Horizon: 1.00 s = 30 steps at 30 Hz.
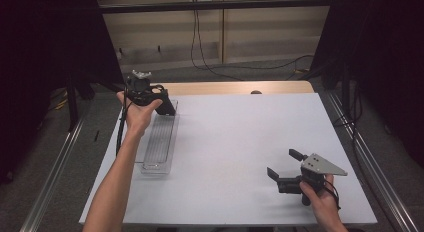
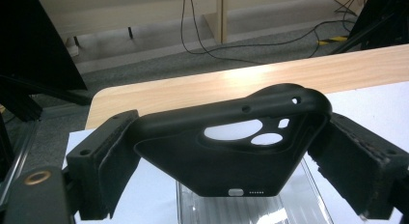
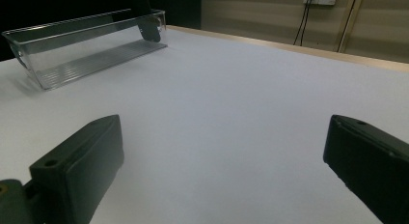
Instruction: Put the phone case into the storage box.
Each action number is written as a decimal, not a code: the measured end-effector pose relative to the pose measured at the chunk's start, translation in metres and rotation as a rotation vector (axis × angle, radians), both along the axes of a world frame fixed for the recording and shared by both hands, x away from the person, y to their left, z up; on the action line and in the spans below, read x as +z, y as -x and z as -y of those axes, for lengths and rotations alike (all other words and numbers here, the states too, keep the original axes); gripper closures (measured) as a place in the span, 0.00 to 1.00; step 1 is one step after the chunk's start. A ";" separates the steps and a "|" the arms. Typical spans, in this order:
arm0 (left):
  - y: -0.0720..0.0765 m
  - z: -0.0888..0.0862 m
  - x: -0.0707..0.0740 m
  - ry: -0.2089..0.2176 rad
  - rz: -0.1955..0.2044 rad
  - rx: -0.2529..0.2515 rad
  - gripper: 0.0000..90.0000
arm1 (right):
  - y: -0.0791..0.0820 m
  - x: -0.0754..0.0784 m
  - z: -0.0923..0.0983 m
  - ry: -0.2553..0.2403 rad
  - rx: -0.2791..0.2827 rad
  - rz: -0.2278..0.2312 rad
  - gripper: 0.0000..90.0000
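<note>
A black phone case (image 1: 166,106) with camera cut-outs is pinched by its sides between the jaws of my left gripper (image 1: 156,99). In the left gripper view the case (image 2: 193,161) hangs tilted over the far end of a clear plastic tray (image 2: 311,207). That long ribbed tray (image 1: 159,142) lies at the left of the white table. From the right gripper view the case's lower end (image 3: 150,29) dips into the tray (image 3: 87,60); whether it touches the floor I cannot tell. My right gripper (image 1: 281,163) rests low at the front right, open, with nothing between its jaws.
The white sheet (image 1: 240,142) covers the table, with a wooden strip (image 1: 235,87) showing along the far edge. Black curtains flank both sides. Cables (image 1: 200,47) trail across the floor beyond the table.
</note>
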State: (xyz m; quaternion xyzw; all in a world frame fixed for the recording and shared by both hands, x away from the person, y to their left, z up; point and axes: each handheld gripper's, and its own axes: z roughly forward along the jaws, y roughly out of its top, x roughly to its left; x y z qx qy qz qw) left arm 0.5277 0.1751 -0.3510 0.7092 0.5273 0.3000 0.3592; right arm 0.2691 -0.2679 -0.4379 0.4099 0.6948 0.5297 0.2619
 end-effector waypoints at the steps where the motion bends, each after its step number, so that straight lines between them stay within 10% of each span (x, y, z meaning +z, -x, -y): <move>1: 0.000 0.001 0.000 0.003 0.002 0.002 0.14 | 0.000 0.000 0.000 0.000 0.000 0.000 0.00; 30: -0.007 0.011 -0.002 0.023 0.036 -0.042 0.15 | -0.001 -0.001 0.000 -0.002 0.007 -0.009 0.00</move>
